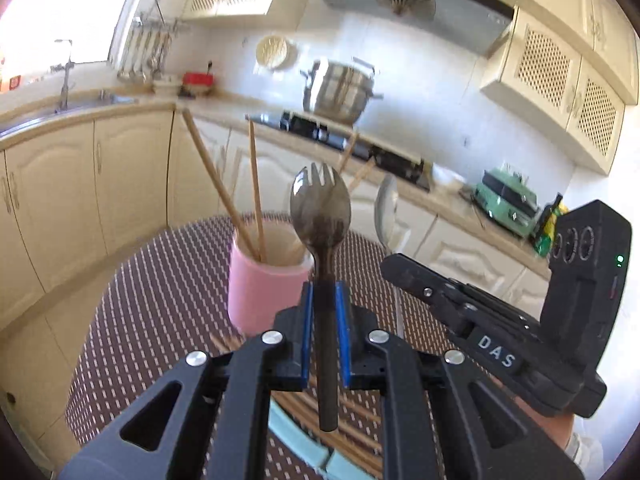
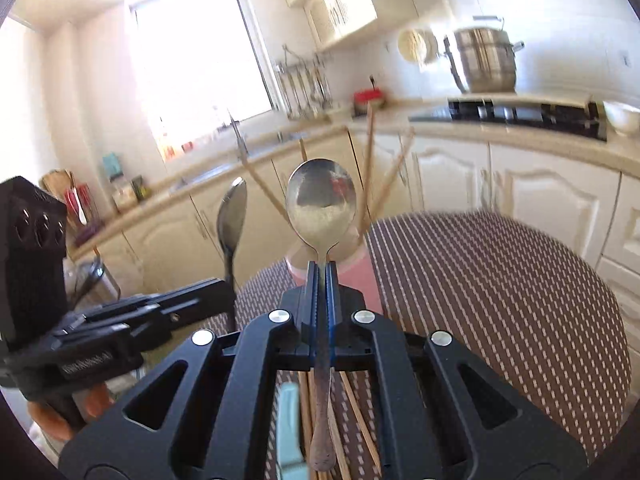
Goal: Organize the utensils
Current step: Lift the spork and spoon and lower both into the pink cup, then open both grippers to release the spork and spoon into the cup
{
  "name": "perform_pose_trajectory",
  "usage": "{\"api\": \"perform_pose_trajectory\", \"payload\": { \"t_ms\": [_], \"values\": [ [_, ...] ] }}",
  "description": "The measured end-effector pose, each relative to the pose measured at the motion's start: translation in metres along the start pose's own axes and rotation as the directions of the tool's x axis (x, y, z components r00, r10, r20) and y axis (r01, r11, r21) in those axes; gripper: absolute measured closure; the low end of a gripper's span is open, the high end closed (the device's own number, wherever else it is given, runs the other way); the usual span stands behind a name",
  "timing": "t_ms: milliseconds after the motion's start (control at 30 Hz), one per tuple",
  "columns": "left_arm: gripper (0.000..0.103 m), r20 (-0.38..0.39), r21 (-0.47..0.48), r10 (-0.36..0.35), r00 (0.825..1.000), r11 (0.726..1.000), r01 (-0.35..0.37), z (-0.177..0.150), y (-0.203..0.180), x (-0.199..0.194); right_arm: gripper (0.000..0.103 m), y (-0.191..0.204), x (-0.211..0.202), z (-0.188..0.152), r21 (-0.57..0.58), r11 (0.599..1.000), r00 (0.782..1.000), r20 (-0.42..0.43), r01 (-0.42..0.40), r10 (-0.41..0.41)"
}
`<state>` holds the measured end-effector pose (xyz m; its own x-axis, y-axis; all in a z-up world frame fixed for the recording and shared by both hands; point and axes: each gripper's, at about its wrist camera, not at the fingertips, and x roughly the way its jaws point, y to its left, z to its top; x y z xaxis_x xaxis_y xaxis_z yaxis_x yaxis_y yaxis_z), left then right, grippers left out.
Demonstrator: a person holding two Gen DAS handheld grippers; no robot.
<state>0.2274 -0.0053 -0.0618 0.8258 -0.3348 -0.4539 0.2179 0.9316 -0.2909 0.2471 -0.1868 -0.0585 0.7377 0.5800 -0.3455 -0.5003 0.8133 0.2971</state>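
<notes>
Dark spork [image 1: 320, 216] up off the bench, bowl and short tines topmost, handle pinched upright between blue jaw pads. Silver spoon [image 2: 321, 204] raised as well, shiny bowl up and facing the lens, thin worn handle clamped tight and trailing down. Pink cup [image 1: 264, 288] standing on the brown patterned bench, cream inside, two wooden chopsticks [image 1: 236, 196] leaning out of it toward the left. More loose chopsticks [image 2: 352, 412] lying flat on the bench, beside a pale blue piece [image 2: 289, 432] lying flat.
</notes>
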Motion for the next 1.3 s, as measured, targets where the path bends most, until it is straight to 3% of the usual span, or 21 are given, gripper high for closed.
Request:
{"api": "perform_pose_trajectory", "payload": {
  "t_ms": [167,333,533,767,933,1233,1300],
  "values": [
    [0.092,0.107,-0.004,0.024,0.994,1.000,-0.023,0.023,0.005,0.005,0.099,0.003,0.011,0.025,-0.001,1.000,0.994,0.111,-0.020,0.020],
    [0.092,0.203,-0.046,0.059,0.977,0.998,-0.051,0.046,0.017,0.016,0.099,0.002,0.031,0.045,0.015,1.000,0.977,0.212,-0.008,0.005],
    [0.092,0.275,-0.064,0.068,0.959,0.997,-0.052,0.068,0.029,0.031,0.099,-0.003,0.056,0.061,0.029,0.999,0.967,0.256,-0.014,0.006],
    [0.092,0.261,-0.077,0.084,0.962,0.995,-0.066,0.066,0.044,0.064,0.099,-0.009,0.080,0.060,0.024,1.000,0.956,0.292,0.006,-0.013],
    [0.092,0.233,-0.067,0.092,0.968,0.995,-0.078,0.058,0.046,0.079,0.099,-0.013,0.094,0.054,0.019,1.000,0.961,0.274,0.023,-0.027],
    [0.090,0.208,-0.069,0.091,0.974,0.995,-0.078,0.045,0.045,0.073,0.099,-0.009,0.084,0.041,0.005,0.999,0.968,0.249,0.042,-0.042],
    [0.080,0.198,-0.075,0.089,0.976,0.994,-0.076,0.044,0.044,0.071,0.099,-0.007,0.080,0.039,0.001,0.999,0.968,0.244,0.052,-0.051]
  ]
}}
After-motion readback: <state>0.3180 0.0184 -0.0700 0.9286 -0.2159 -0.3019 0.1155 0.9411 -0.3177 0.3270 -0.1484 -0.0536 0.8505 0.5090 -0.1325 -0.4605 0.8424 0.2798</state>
